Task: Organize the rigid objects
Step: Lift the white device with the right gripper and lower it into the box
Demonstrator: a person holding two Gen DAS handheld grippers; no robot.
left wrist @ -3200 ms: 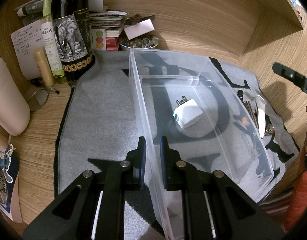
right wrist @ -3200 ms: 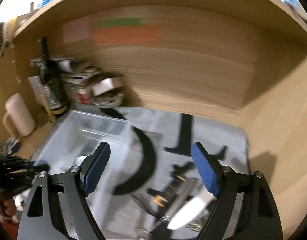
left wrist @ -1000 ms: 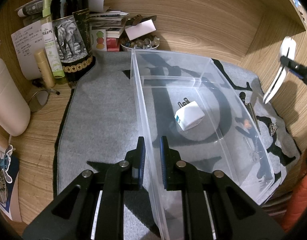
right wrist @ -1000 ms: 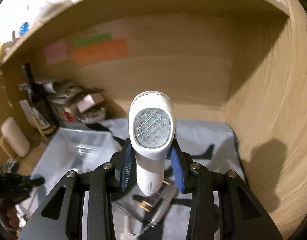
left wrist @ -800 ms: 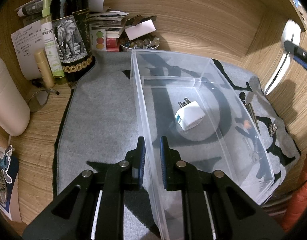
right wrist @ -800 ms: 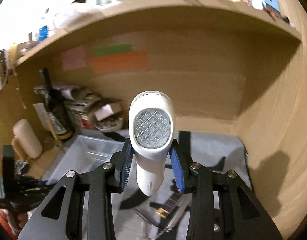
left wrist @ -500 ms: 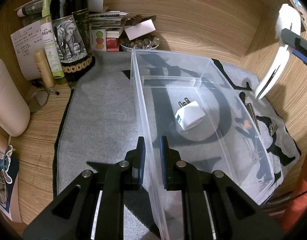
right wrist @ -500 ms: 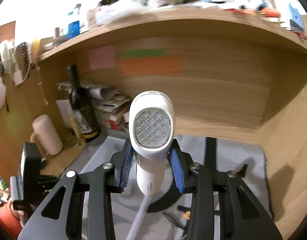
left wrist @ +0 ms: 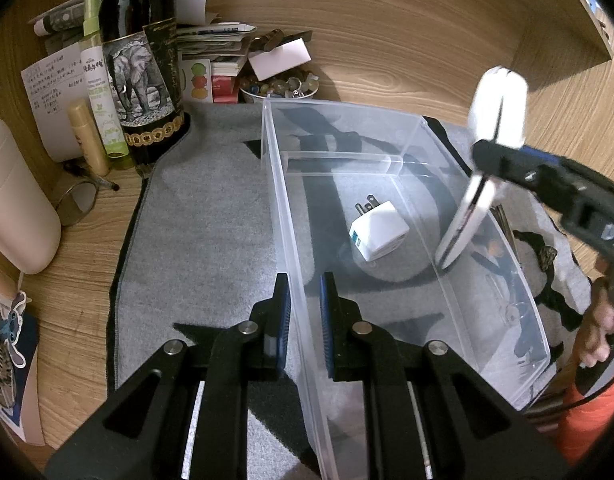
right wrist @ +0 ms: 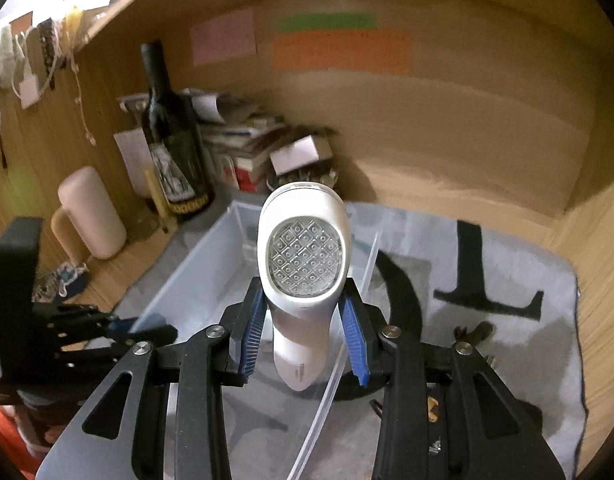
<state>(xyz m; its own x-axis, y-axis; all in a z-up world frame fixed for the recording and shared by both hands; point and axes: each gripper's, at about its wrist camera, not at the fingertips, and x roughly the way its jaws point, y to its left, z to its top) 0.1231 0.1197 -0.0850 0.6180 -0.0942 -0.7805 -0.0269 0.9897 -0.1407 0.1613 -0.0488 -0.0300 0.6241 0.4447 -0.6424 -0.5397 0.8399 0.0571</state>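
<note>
A clear plastic bin (left wrist: pixel 403 152) stands on a grey mat (left wrist: pixel 211 216). My left gripper (left wrist: pixel 305 300) is shut on the bin's near left wall, one pad on each side. A white plug adapter (left wrist: pixel 381 230) lies on the bin floor. My right gripper (right wrist: pixel 305 332) is shut on a white handheld device with a round mesh head (right wrist: pixel 305 264). In the left wrist view the white device (left wrist: pixel 495 120) hangs tilted over the bin's right wall, its narrow end low. Small metal tools (left wrist: pixel 503 220) lie on the mat to the right of the bin.
A dark wine bottle (left wrist: pixel 141 64), a green spray bottle (left wrist: pixel 101 92), a beige bottle (left wrist: pixel 11 196), stacked booklets (left wrist: pixel 215 52) and a bowl of beads (left wrist: pixel 281 86) crowd the back left. The wooden wall (left wrist: pixel 427 40) closes the back and right. A hand (left wrist: pixel 599 320) holds the right gripper.
The right gripper has carried the white device leftward and down, from beside the right wall to above the bin's right side. The left gripper and the bin have stayed still.
</note>
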